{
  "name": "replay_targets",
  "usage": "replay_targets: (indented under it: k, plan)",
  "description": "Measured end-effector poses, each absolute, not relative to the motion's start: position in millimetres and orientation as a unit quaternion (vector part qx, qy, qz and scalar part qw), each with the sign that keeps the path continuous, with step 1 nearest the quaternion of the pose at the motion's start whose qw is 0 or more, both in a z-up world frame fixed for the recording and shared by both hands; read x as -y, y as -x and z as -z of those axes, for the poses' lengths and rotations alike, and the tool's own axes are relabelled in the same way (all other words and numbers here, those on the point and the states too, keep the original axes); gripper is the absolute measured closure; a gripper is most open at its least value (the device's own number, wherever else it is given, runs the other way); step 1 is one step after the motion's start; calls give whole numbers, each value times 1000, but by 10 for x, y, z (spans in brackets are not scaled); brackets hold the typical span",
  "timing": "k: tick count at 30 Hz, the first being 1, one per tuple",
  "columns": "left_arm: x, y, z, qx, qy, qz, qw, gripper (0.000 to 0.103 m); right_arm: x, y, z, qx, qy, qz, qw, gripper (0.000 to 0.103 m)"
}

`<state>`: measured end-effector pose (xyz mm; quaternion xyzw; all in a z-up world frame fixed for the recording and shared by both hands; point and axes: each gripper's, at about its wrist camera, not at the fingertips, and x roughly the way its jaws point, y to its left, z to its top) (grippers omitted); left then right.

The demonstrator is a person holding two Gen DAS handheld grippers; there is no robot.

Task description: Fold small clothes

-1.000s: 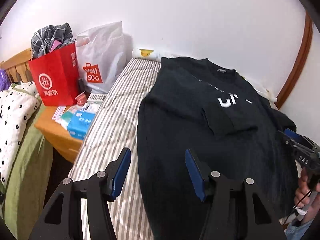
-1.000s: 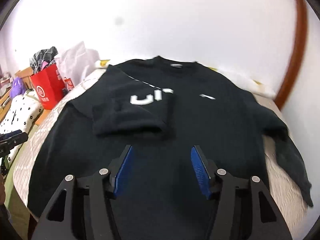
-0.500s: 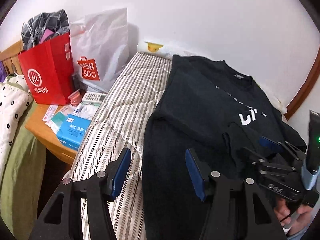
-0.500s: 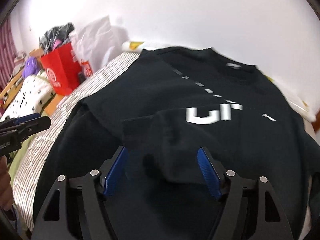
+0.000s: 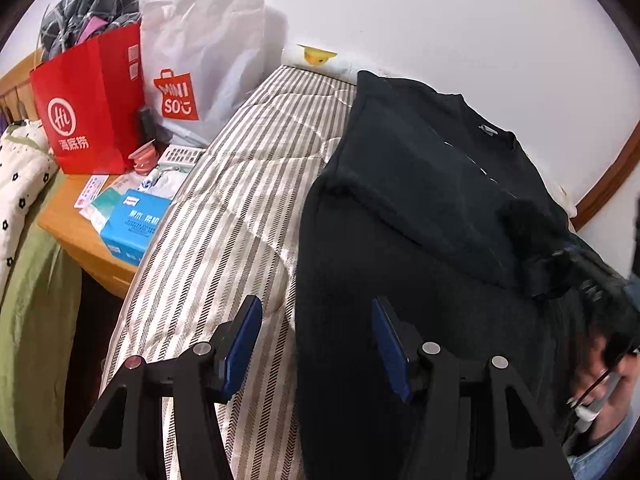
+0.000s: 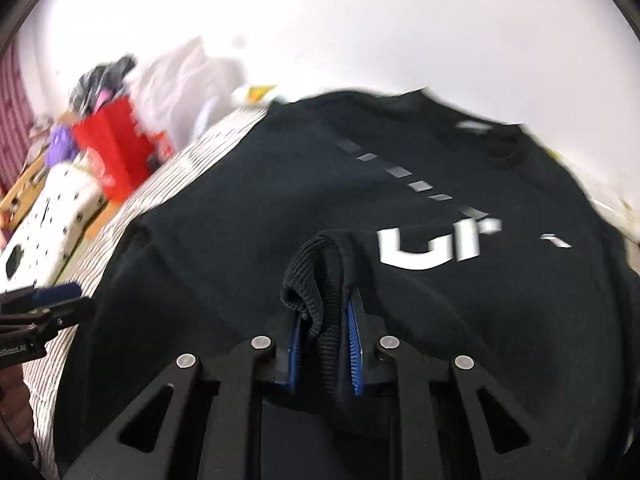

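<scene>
A black sweatshirt [image 5: 420, 208] with white lettering [image 6: 436, 244] lies flat on a striped bed, its left sleeve folded across the chest. My right gripper [image 6: 324, 320] is shut on the ribbed cuff [image 6: 316, 276] of that sleeve and lifts it a little off the chest. It also shows in the left wrist view [image 5: 548, 276] at the right, over the shirt. My left gripper [image 5: 316, 340] is open and empty, low over the shirt's left edge near the hem. It shows at the left edge of the right wrist view [image 6: 48, 300].
The striped bed cover [image 5: 240, 208] runs left of the shirt. A wooden bedside table [image 5: 76, 236] holds a red paper bag [image 5: 88, 100], a white Miniso bag [image 5: 200, 68] and a blue tissue box [image 5: 132, 224]. A white wall stands behind the bed.
My right gripper moved in over the folded sleeve and shut on its cuff, lifting it. My left gripper shifted left and closer to the shirt's edge, staying open.
</scene>
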<state>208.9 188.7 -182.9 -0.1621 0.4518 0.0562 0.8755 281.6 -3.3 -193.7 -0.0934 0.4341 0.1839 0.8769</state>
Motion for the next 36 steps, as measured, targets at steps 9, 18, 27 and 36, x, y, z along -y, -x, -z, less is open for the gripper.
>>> replay_targets:
  k: [9, 18, 27, 36]
  plan:
    - [-1833, -1975, 1796, -459, 162, -66, 871, 49, 1608, -2951, 1603, -419, -3, -43, 907, 69]
    - [-1672, -1916, 1730, -461, 152, -57, 873, 48, 2126, -2825, 1711, -429, 32, 65, 900, 68]
    - [-1519, -1805, 1634, -455, 136, -50, 879, 45, 1660, -2899, 1993, -447, 89, 33, 889, 50]
    - [-1405, -1808, 1632, -451, 129, -40, 882, 45, 1984, -2765, 1974, -475, 81, 94, 871, 50]
